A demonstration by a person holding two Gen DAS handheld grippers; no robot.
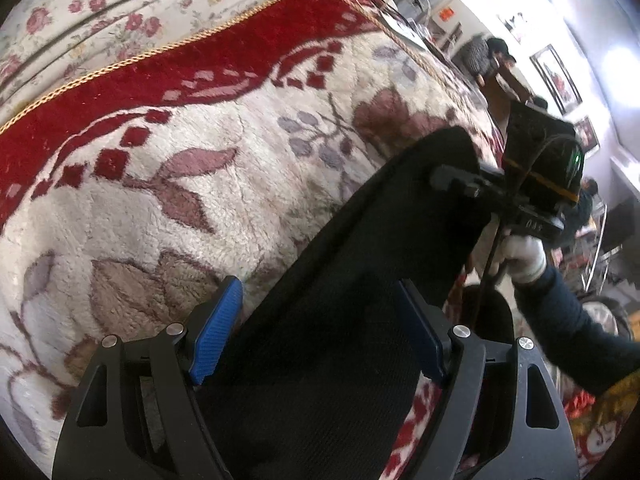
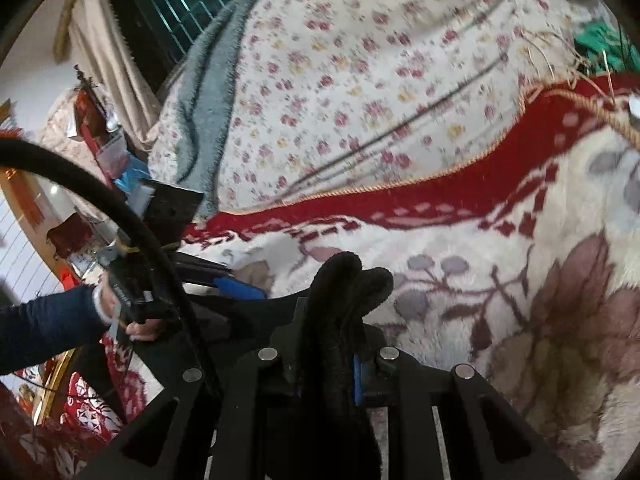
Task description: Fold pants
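The black pants (image 1: 360,280) lie across a plush blanket (image 1: 200,208) on the bed, drawn into a long band. In the left wrist view their long axis runs diagonally, from the left gripper (image 1: 320,328) at the bottom up and rightward to the right gripper (image 1: 472,184) near the blanket's far side. The cloth is a dark, finely ribbed knit, matte and smooth where it is stretched between the two tools.

The left gripper stands wide apart, its blue ribbed pads (image 1: 218,328) on either side of the band; whether the pads press the fabric cannot be told from here. The right gripper, seen from its own camera (image 2: 332,360), is closed on a bunched edge of the pants (image 2: 344,300): the fabric rises between the narrow jaws as two rounded, fuzzy lobes pointing away from the camera toward the blanket's red border. A strip of blue pad (image 2: 357,376) shows beside the pinched cloth.

The blanket is thick and fleecy, cream with mauve and brown leaves, grey berries and a deep red border trimmed in twisted gold cord (image 1: 160,46). Beyond it lies a thinner quilted floral bedspread (image 2: 360,80), cream with small pink roses, and a grey fuzzy throw (image 2: 208,80) hangs over its far end. A gloved hand (image 1: 524,256) in a dark sleeve holds the right tool's handle.
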